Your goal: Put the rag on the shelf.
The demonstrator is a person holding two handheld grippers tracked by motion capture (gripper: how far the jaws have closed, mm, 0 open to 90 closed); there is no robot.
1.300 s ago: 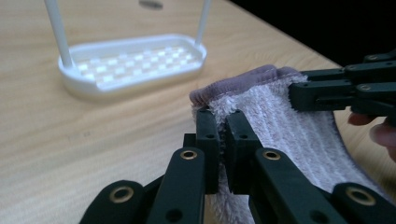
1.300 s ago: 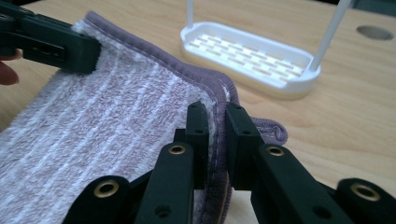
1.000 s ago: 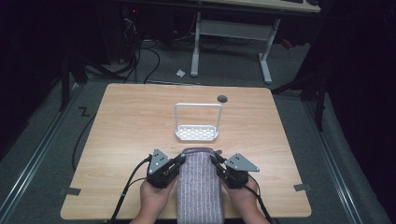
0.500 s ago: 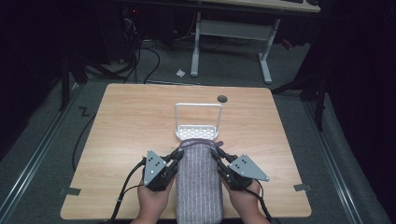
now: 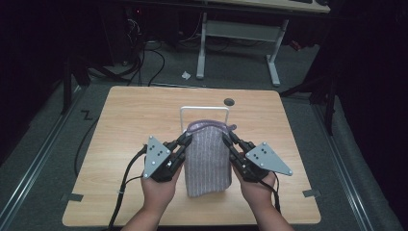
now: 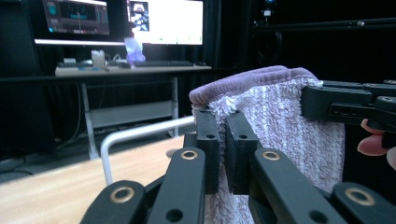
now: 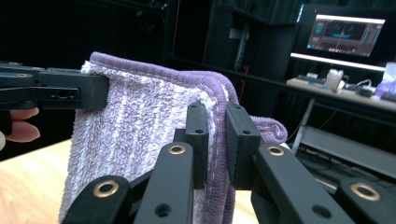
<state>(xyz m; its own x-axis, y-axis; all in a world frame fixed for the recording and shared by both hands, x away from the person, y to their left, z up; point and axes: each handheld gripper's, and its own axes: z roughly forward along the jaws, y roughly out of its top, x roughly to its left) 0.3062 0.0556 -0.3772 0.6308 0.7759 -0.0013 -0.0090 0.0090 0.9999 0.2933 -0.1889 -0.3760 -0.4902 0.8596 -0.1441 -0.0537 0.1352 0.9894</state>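
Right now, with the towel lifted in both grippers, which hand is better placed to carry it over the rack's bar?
Neither clearly: the left gripper and right gripper each pinch a top corner of the towel, just short of the rack. Move both together.

A dim lab or recording room: a light wooden table [image 5: 144,115] stands on grey carpet amid trailing black cables [image 5: 144,57], facing a long desk [image 6: 126,70] with lit computer monitors [image 6: 163,21] and a keyboard [image 6: 166,63].

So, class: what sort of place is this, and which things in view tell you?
Probably a lab or recording workroom: lit monitors and a keyboard on a desk, cables across the floor, a bare wooden table.
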